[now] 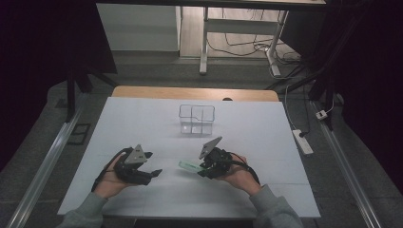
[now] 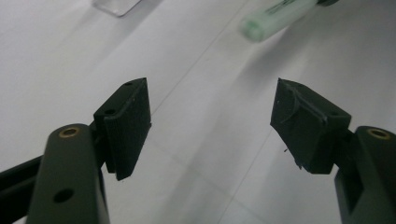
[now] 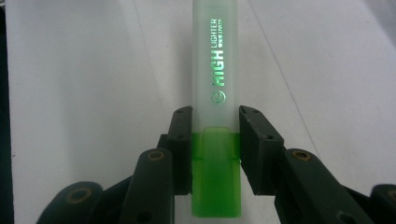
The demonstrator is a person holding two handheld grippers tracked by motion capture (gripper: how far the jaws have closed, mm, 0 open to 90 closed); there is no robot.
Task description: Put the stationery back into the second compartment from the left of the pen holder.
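1. The left gripper (image 1: 153, 164) sits over the left part of the white table (image 1: 119, 123), its jaws spread wide with nothing between them; in the left gripper view the bare tabletop lies between its black pads (image 2: 128, 126)
2. Just right of it, the green highlighter (image 3: 215, 107) is pinched at its bright green end by the right gripper (image 1: 201, 170), the pale frosted body sticking out toward the left gripper and lifted a little off the table (image 1: 189, 165)
3. Judging by this, the pick-up is done; what seems left is carrying the highlighter to the organiser and setting it in, or handing it to the open left gripper
4. Farther back, near the middle of the table, the clear plastic organiser (image 1: 196, 118) stands well apart from both grippers; its compartments look empty, though the clear walls make that hard to confirm
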